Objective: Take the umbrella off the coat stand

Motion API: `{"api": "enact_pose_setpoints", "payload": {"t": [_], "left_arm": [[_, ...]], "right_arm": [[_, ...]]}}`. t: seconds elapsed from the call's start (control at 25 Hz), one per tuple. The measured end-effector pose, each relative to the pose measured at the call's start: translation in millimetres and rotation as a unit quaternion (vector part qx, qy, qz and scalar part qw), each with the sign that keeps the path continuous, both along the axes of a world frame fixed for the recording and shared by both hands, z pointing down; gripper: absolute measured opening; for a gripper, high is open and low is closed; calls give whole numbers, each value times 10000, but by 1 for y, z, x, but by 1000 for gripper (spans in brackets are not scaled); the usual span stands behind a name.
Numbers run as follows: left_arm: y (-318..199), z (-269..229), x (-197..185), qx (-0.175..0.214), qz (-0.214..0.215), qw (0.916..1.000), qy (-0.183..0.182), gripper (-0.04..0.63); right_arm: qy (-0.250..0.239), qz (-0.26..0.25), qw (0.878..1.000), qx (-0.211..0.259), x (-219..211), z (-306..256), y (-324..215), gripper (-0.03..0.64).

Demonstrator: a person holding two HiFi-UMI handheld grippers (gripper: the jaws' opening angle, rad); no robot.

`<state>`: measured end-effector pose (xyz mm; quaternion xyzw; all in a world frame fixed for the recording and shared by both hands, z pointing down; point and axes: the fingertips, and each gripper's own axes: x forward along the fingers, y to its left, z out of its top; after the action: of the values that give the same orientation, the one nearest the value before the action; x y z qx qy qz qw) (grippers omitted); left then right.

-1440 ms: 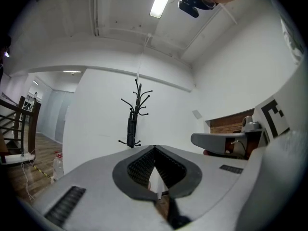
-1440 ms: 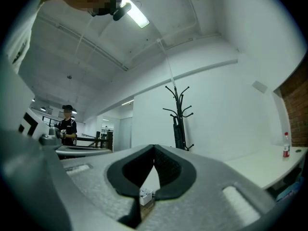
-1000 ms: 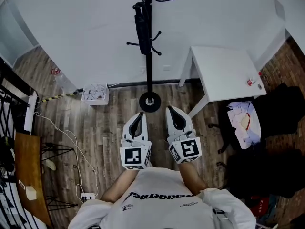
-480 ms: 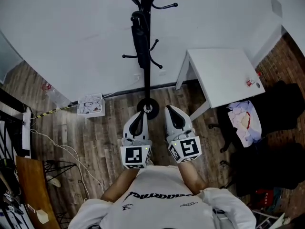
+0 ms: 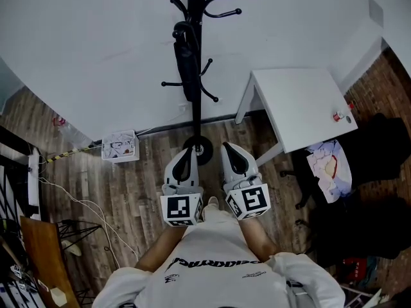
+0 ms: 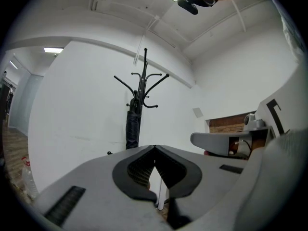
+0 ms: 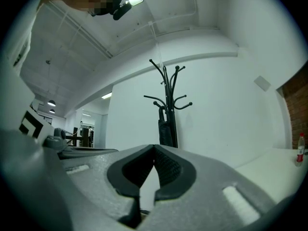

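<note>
A black coat stand [image 5: 196, 76] rises against the white wall, its round base [image 5: 199, 150] on the wood floor. A folded black umbrella [image 5: 186, 63] hangs from a hook on the stand's left side; it shows too in the left gripper view [image 6: 133, 126] and the right gripper view [image 7: 165, 129]. My left gripper [image 5: 184, 156] and right gripper [image 5: 232, 150] are held side by side, pointing level at the stand from a short way off. Both are shut with nothing between the jaws.
A white table [image 5: 302, 101] stands to the right of the stand with a small bottle [image 5: 338, 115] on it. A white box [image 5: 119, 146] sits by the wall at left. Dark chairs with clothes [image 5: 331, 169] are at right, cables and a rack at left.
Both grippers and the person have moved toward the coat stand; the stand's base now lies just ahead of the gripper tips. The jaws have stayed shut.
</note>
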<state>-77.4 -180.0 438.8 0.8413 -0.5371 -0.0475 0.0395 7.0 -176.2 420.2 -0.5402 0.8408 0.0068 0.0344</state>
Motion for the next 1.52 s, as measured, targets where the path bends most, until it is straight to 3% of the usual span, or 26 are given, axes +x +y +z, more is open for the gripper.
{"api": "enact_pose_setpoints", "payload": {"t": [0.48,0.92,1.52], "left_arm": [[-85,-11,8,-117,-229,9995,182,10],[-154,-13,7,-420,-311,9983,269,175],[-229,-22,5,-709,-9,9970,301,330]], "right_arm": [[-14,-205,9998,27,18,-7,-75,-2],[10,-422,9991,-28,24,-3,-111,-2],[-30,-41,9999,-134,23,0,-127,-2]]}}
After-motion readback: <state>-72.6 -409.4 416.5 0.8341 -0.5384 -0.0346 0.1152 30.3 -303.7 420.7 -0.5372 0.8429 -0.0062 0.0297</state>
